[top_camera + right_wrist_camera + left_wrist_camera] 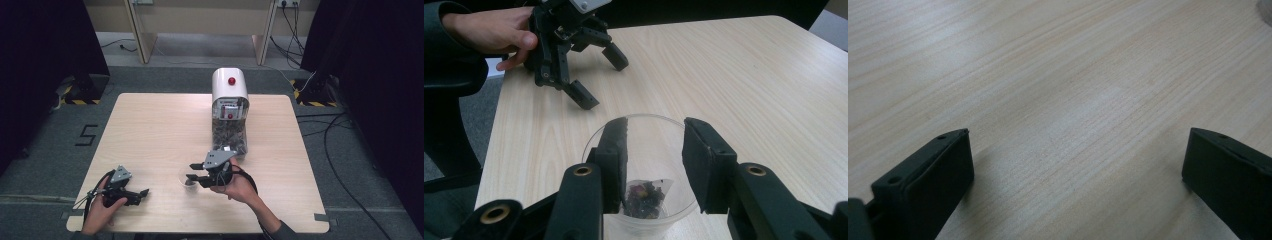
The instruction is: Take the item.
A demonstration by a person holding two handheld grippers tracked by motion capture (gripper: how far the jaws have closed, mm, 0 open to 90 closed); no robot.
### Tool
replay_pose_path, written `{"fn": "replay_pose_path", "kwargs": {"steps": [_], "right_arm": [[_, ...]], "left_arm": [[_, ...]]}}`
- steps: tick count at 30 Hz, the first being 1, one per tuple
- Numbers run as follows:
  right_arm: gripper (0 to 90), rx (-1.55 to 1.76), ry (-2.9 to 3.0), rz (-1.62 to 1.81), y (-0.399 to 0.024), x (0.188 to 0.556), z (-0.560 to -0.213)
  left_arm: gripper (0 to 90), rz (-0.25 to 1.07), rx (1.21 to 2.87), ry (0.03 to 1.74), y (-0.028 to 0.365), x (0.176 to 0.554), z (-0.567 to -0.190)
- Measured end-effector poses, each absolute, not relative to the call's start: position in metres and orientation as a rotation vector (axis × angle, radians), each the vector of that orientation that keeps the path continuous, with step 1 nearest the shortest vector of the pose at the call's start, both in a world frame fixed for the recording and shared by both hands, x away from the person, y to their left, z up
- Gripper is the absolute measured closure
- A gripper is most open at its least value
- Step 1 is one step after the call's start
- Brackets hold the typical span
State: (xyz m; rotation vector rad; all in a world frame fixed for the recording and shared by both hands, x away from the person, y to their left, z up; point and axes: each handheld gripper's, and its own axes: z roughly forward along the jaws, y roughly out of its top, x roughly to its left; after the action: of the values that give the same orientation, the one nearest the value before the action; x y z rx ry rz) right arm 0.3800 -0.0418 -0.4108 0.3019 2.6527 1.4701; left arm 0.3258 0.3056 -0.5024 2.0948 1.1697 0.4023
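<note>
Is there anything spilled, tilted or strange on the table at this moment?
Nothing stands out. The clear plastic cup stands upright with a tea bag lying at its bottom. The right gripper has its jaws apart over the cup. The dispenser stands upright; no spill shows on the table.

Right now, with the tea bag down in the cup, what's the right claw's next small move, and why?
Probably lift the right claw straight up, clear of the clear cup. The tea bag lies at the cup's bottom with the open jaws apart above it, not pressing it. A sideways pull could catch the rim and tip the cup. The left claw rests open on the table, well clear.
</note>
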Motion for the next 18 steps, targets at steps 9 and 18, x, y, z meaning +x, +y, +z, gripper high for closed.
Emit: {"fn": "replay_pose_path", "kwargs": {"steps": [9, 18], "right_arm": [[58.7, 0.329, 2.633, 1.472, -0.0461, 0.3834, -0.4087], [50.0, 0.388, 2.637, 1.454, -0.0506, 0.3879, -0.411]], "left_arm": [[0.0, 0.402, 2.095, 1.17, 0.3056, 0.3257, -0.5024], [0.0, 0.402, 2.095, 1.17, 0.3056, 0.3257, -0.5024]]}}
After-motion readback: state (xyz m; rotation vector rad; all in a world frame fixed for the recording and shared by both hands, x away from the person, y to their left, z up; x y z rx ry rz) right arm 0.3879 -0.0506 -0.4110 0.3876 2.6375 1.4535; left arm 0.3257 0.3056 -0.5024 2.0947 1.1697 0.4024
